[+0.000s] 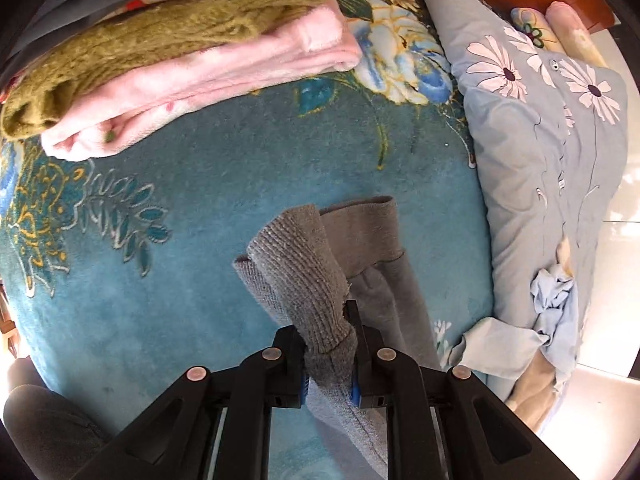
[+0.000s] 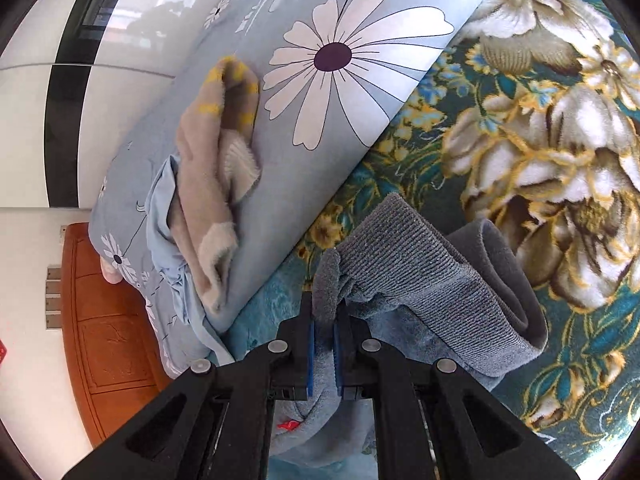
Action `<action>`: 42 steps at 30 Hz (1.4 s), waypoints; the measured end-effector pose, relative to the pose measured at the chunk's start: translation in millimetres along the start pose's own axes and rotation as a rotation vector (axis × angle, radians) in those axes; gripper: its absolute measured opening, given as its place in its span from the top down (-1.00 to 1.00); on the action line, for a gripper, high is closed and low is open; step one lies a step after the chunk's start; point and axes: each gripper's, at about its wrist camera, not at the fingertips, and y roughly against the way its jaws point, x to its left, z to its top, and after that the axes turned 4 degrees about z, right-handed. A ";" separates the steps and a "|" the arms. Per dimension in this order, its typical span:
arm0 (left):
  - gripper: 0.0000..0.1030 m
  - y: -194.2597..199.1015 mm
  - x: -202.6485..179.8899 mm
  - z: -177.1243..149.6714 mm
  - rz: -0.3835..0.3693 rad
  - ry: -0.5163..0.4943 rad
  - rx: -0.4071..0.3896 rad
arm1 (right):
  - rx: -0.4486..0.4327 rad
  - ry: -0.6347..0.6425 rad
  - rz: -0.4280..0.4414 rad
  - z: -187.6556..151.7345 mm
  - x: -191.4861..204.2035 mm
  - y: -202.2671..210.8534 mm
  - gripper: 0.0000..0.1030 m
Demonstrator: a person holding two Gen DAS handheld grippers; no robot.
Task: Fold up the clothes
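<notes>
A grey garment with ribbed cuffs point(image 1: 304, 276) lies on a teal floral blanket point(image 1: 192, 208). My left gripper point(image 1: 326, 336) is shut on one ribbed cuff, which stands up between its fingers. In the right wrist view my right gripper point(image 2: 325, 320) is shut on another edge of the same grey garment point(image 2: 420, 264), its ribbed cuff folded over to the right. The garment's lower part runs under both grippers and is hidden.
A stack of folded clothes, olive knit point(image 1: 152, 40) on pink fleece point(image 1: 208, 80), sits at the far left. A blue daisy-print quilt point(image 1: 552, 168) lies along the right, with a beige cloth point(image 2: 216, 184) on it. A wooden headboard point(image 2: 108, 340) and tiled floor lie beyond.
</notes>
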 end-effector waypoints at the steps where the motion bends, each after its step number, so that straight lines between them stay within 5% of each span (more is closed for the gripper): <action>1: 0.68 -4.6 -6.4 5.4 -0.037 0.003 0.007 | 0.001 -0.011 -0.004 3.0 -1.8 -4.8 0.85; 4: 0.31 -13.2 -21.8 20.1 -0.232 -0.010 0.008 | 0.004 -0.037 -0.015 8.7 -9.2 -17.7 0.85; 6: -0.29 -13.1 -25.0 27.2 -0.316 -0.013 -0.007 | 0.010 -0.044 -0.028 10.6 -13.8 -25.7 0.85; 10: -0.29 0.1 -13.9 37.1 -0.337 -0.048 -0.083 | -0.005 -0.024 -0.046 11.4 -8.9 -28.6 0.81; 14: -0.30 0.9 7.5 37.2 -0.175 -0.112 -0.170 | -0.020 -0.004 -0.063 12.2 -4.1 -31.6 0.80; 17: -0.30 -26.0 23.3 29.5 -0.164 -0.137 -0.103 | -0.032 0.011 -0.076 12.8 -0.3 -33.8 0.80; 23: -0.30 -60.7 34.1 15.4 -0.260 -0.074 -0.020 | -0.048 0.049 -0.107 10.4 13.5 -35.5 0.79; 26: -0.26 -65.0 24.0 10.3 -0.243 -0.092 -0.025 | -0.032 0.115 -0.139 2.6 20.1 -33.7 0.78; 28: 0.12 -66.7 17.8 7.3 -0.196 -0.118 -0.044 | -0.028 0.119 -0.154 -2.5 21.3 -28.8 0.73; 29: 0.49 -66.0 16.7 5.8 -0.179 -0.127 -0.058 | -0.026 0.116 -0.161 -5.3 21.5 -26.3 0.52; 31: 0.64 -61.0 19.6 3.0 -0.159 -0.134 -0.094 | -0.022 0.106 -0.155 -13.4 22.1 -20.4 0.23; 38: 0.71 -39.3 74.8 5.8 -0.175 -0.037 -0.139 | -0.037 0.240 -0.113 -42.8 42.4 12.2 0.12; 42: 0.71 -26.7 108.5 8.0 -0.188 0.024 -0.161 | -0.053 0.204 -0.252 -59.1 -8.2 28.1 -0.13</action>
